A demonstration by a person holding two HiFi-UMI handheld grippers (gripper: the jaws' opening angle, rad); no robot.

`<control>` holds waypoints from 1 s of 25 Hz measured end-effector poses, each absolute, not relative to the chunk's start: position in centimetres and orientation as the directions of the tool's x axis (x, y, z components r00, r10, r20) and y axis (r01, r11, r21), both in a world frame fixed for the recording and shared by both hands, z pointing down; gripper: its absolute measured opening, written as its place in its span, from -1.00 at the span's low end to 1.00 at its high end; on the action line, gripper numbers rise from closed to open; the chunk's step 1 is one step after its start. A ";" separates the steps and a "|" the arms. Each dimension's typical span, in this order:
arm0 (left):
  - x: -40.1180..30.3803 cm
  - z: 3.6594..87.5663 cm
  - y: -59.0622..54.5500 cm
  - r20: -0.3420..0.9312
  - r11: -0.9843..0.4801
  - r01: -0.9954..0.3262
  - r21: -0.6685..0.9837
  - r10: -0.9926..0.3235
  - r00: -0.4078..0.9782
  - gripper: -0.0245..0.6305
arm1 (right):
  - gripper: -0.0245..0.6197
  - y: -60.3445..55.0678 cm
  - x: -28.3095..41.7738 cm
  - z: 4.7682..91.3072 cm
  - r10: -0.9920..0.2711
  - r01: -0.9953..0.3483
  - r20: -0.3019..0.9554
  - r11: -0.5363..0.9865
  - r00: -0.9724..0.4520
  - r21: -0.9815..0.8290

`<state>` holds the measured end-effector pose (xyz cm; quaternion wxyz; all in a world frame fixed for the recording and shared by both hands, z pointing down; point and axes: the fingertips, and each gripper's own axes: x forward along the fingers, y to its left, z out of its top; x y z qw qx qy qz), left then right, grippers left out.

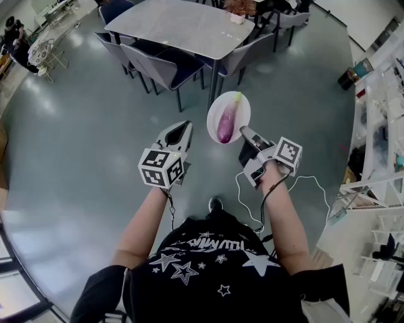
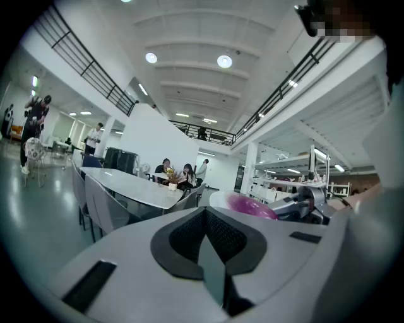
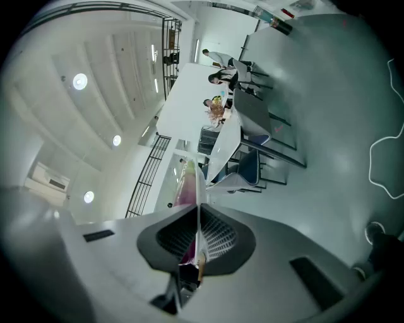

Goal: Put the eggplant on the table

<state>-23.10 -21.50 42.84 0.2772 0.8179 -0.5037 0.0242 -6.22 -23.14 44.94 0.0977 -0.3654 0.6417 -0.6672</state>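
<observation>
A purple eggplant (image 1: 226, 122) with a green stem lies on a white plate (image 1: 218, 106) held in the air over the floor. My right gripper (image 1: 243, 131) is shut on the plate's near right rim. In the right gripper view the plate (image 3: 199, 183) shows edge-on between the jaws, with the eggplant (image 3: 186, 187) on its left. My left gripper (image 1: 182, 129) hangs just left of the plate, shut and empty. In the left gripper view the eggplant (image 2: 251, 206) and the right gripper (image 2: 304, 203) show to the right. The grey table (image 1: 183, 25) stands ahead, beyond the plate.
Dark blue chairs (image 1: 165, 68) ring the table, and a small flower pot (image 1: 238, 12) stands at its far edge. Shelving (image 1: 382, 120) lines the right side. A white cable (image 1: 303, 183) lies on the grey floor. People sit at a far table (image 2: 170, 178).
</observation>
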 end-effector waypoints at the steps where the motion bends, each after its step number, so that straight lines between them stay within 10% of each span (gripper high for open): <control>1: -23.1 42.9 -21.4 0.323 -0.342 -0.844 0.413 -0.812 0.487 -0.90 | -0.86 -23.1 -6.4 45.1 -0.595 -0.338 0.363 -0.158 -0.717 -0.928; 25: -21.8 40.6 -20.8 0.353 -0.352 -0.863 0.361 -0.805 0.476 -0.90 | -0.86 -21.4 -8.2 43.8 -0.522 -0.335 0.364 -0.154 -0.771 -0.930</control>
